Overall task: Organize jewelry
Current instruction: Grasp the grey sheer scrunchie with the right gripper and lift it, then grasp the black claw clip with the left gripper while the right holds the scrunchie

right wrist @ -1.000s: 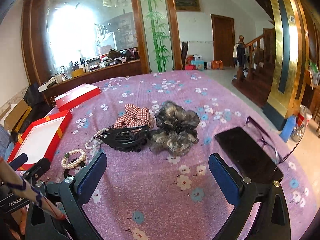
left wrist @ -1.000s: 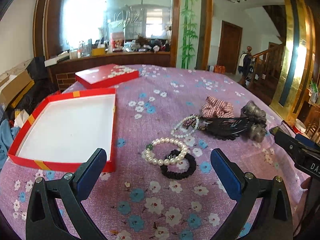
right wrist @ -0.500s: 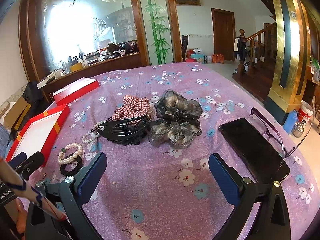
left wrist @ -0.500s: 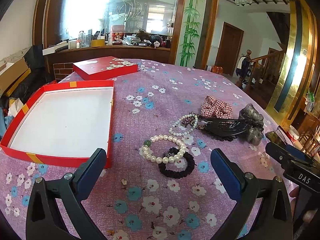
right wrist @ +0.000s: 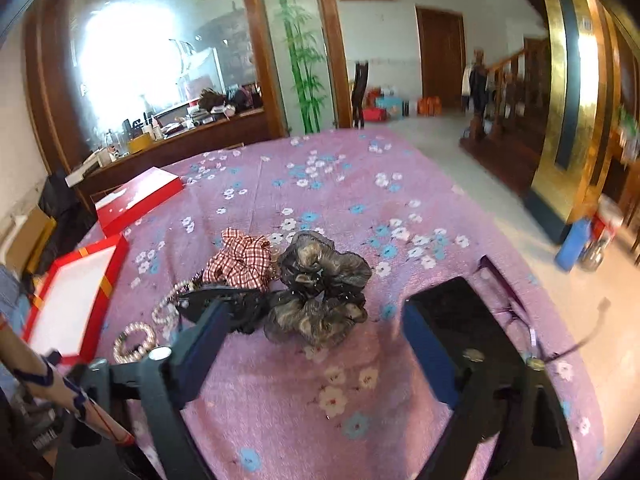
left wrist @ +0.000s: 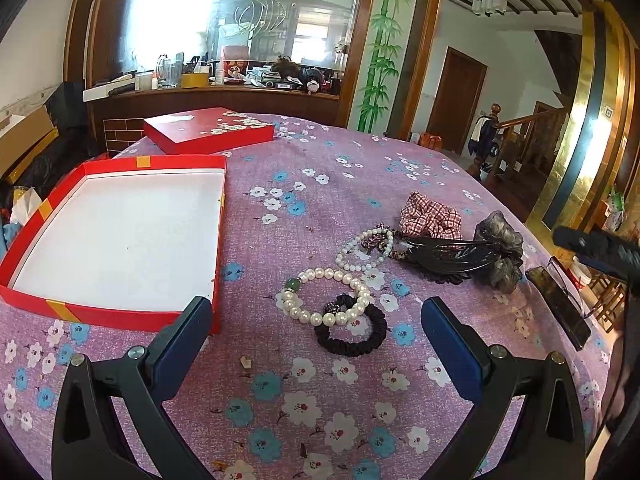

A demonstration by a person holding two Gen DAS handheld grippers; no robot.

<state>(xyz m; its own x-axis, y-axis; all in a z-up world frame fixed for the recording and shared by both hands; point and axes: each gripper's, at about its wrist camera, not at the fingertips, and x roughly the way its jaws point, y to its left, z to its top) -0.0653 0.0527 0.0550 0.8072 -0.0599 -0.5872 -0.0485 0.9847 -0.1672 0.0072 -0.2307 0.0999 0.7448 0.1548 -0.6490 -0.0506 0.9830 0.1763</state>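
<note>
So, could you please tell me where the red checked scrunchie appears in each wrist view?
Left wrist: red checked scrunchie right of centre, behind the black hair claw.
Right wrist: left of centre, beside the grey scrunchie.
Shared landmark: open red box, left of it in both.

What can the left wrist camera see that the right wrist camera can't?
Only the left wrist view shows the whole black hair tie and the green bead on the pearl bracelet.

Only the right wrist view shows the blue container on the floor and the chair.

Both show the open red box, its lid, the plaid scrunchie, the phone, and open tongs.
</note>
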